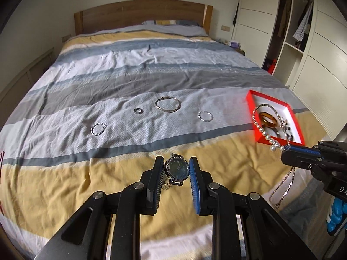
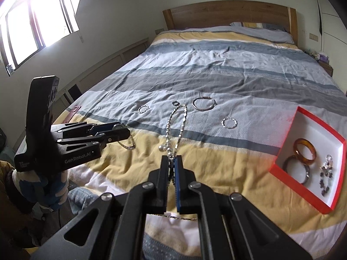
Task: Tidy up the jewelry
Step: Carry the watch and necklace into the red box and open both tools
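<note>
The watch (image 1: 176,169) band disappears behind the left gripper's (image 1: 176,174) black finger. The necklace (image 2: 176,125) runs between the right gripper's (image 2: 172,166) fingers, so its middle is hidden. The red box (image 2: 303,151) blurs along its near rim, and the dark beads (image 2: 325,177) inside are too small to make out.

Left gripper (image 1: 176,169) and right gripper (image 2: 172,159), both clamped.

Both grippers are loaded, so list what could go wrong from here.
1. The pearl necklace is pinched at one spot by the right gripper; its loose loops hang free and could snag the red box rim.
2. The wristwatch sits between the left gripper's fingers by its case edges and might twist out.
</note>
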`<state>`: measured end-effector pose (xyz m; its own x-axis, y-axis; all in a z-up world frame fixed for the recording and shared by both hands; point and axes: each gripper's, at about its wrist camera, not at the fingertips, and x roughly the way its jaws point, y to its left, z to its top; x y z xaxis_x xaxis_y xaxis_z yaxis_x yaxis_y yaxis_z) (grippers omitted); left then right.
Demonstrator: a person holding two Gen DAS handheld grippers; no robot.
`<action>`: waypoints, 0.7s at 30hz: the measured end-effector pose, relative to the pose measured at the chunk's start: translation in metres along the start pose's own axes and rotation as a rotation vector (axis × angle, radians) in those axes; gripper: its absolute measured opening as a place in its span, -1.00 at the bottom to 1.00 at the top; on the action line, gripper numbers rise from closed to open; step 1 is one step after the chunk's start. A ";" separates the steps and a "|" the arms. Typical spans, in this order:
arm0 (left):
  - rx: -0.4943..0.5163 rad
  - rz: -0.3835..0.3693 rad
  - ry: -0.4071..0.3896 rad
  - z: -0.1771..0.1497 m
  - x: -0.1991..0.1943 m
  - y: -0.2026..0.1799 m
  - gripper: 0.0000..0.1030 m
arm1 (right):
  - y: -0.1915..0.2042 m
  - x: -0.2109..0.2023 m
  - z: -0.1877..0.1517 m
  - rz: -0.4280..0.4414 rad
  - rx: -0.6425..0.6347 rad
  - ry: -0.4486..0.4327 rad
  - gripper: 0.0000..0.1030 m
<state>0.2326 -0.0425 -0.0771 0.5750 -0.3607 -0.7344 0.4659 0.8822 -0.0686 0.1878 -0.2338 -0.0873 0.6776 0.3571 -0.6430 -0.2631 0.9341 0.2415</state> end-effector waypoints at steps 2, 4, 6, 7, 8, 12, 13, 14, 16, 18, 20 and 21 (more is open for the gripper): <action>0.007 0.000 -0.010 -0.002 -0.008 -0.008 -0.55 | -0.001 -0.015 -0.005 -0.008 0.005 -0.021 -0.91; 0.016 -0.002 -0.016 -0.003 -0.014 -0.018 -0.55 | -0.005 -0.028 -0.009 -0.014 0.013 -0.039 -0.91; 0.029 -0.007 -0.021 -0.003 -0.019 -0.029 -0.55 | -0.011 -0.038 -0.013 -0.020 0.021 -0.052 -0.91; 0.036 -0.010 -0.022 -0.003 -0.020 -0.036 -0.55 | -0.015 -0.043 -0.016 -0.024 0.028 -0.061 -0.91; 0.045 -0.014 -0.023 -0.002 -0.021 -0.043 -0.55 | -0.020 -0.047 -0.018 -0.026 0.034 -0.067 -0.91; 0.083 -0.043 -0.016 0.006 -0.016 -0.077 -0.55 | -0.045 -0.064 -0.025 -0.039 0.071 -0.092 -0.91; 0.095 -0.051 -0.013 0.008 -0.013 -0.086 -0.55 | -0.054 -0.069 -0.027 -0.045 0.082 -0.099 -0.91; 0.107 -0.061 -0.009 0.011 -0.009 -0.095 -0.55 | -0.064 -0.073 -0.029 -0.053 0.094 -0.105 -0.91; 0.130 -0.085 -0.002 0.018 0.000 -0.116 -0.55 | -0.082 -0.079 -0.030 -0.067 0.115 -0.113 -0.91; 0.146 -0.117 0.005 0.028 0.011 -0.136 -0.55 | -0.103 -0.085 -0.032 -0.085 0.141 -0.120 -0.91; 0.169 -0.144 0.013 0.038 0.025 -0.157 -0.55 | -0.127 -0.088 -0.032 -0.104 0.169 -0.122 -0.91; 0.178 -0.160 0.019 0.045 0.034 -0.168 -0.55 | -0.139 -0.088 -0.031 -0.115 0.180 -0.121 -0.91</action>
<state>0.2038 -0.2169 -0.0602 0.4722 -0.4840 -0.7368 0.6623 0.7464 -0.0658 0.1434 -0.3952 -0.0865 0.7764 0.2364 -0.5841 -0.0605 0.9506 0.3043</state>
